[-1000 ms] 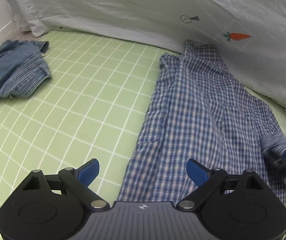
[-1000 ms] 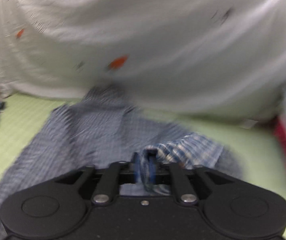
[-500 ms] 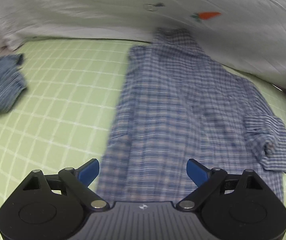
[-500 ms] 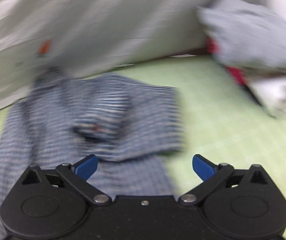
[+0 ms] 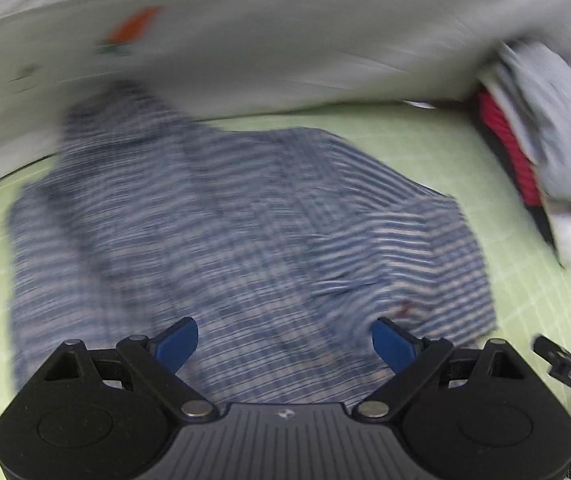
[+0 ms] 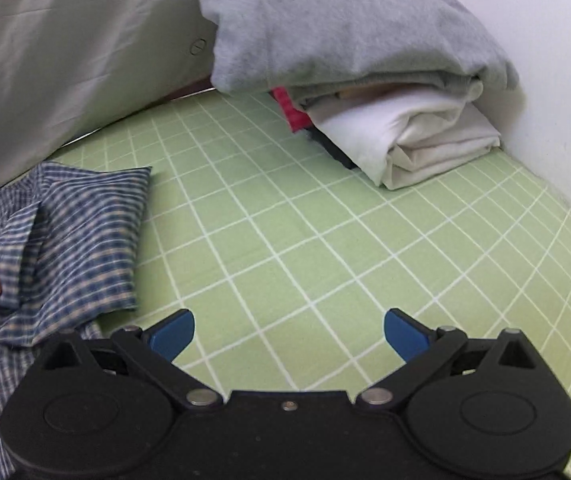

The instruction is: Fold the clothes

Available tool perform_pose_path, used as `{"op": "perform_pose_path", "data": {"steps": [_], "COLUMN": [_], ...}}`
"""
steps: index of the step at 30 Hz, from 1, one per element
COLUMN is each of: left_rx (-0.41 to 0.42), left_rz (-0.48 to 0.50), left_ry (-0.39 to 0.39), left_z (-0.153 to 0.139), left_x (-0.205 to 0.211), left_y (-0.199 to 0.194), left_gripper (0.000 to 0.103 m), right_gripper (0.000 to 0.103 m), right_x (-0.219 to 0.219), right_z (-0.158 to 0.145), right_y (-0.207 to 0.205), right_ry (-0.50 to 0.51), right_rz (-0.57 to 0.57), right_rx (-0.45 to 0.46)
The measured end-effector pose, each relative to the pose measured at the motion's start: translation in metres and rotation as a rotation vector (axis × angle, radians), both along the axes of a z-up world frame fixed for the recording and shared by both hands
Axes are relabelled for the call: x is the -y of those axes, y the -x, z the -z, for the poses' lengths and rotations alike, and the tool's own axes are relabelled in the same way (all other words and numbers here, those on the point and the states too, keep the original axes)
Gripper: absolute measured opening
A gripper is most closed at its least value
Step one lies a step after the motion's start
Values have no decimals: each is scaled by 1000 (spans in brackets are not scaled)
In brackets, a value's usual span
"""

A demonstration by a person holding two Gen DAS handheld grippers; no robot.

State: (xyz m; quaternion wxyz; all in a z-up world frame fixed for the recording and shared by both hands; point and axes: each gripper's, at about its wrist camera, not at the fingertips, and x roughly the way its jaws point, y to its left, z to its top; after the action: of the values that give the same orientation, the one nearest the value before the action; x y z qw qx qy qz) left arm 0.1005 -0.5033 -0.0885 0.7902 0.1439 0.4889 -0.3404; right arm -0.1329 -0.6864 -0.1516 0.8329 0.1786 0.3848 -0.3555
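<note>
Green sheet: a light green bed sheet with a white grid [image 6: 325,240] carries everything; its far edge meets a white cover printed with an orange carrot [image 5: 285,32].
Checked shirt: a blue-and-white checked cotton shirt [image 5: 213,232] lies spread on the sheet, collar end toward the far edge, just under the white cover; the left wrist view is smeared by motion.
Shirt sleeve: a short sleeve with a brown button [image 6: 77,240] lies folded inward over the shirt's body, its cuff edge toward the bare sheet.
Left gripper: the black left gripper with blue pads [image 5: 283,344] hovers over the shirt's near hem; its jaws stand wide, with only the cloth below showing between them and no pad pressing on it.
Right gripper: the black right gripper with blue pads [image 6: 289,334] is over bare sheet just beside the folded sleeve; its jaws have just been opening, now stand wide, and nothing is between them.
Stacked laundry: a pile of a grey knit garment over white folded cloth with a strip of red [image 6: 365,60] sits at the sheet's far right corner against a white wall [image 6: 545,40], well apart from the shirt.
</note>
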Motion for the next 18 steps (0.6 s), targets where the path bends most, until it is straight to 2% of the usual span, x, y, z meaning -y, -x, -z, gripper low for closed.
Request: {"op": "perform_pose_path", "data": {"steps": [2,4,7,8,9,10,12,15,18], "left_rx": [-12,-33,-58,-76,-94,-120,-115,-55,20], "left_rz": [43,66,76,66,55,35,1,-39,-142], "left_ry": [-16,-38,-34,-19,-4,18,49,134,220], "left_z": [11,22,34,37,39,40,34,11,-21], "left_x": [18,32,41,39,37,34,22,-2,-38], "left_y": [1,1,-2,-5,-7,-12,-17,-25,-41], "left_gripper": [93,86,62,45,20,8,6,5,5], "right_gripper": [102,102,102,102,102,102,102,102,102], "right_x": [3,3,-1,-3,-6,-8,-14,-26,-45], "right_z": [2,3,3,4,5,6,7,6,4], "right_y": [-5,-11,-21,-25,-28,-31,-36,-42,-51], "right_ry": [-15,-15,-4,2,6,9,11,15,33], "right_rz": [9,0,-30,-44,-56,-67,-86,-115,-169], "right_rx": [7,1,-19,-30,-39,-48,-59,-66,-79]}}
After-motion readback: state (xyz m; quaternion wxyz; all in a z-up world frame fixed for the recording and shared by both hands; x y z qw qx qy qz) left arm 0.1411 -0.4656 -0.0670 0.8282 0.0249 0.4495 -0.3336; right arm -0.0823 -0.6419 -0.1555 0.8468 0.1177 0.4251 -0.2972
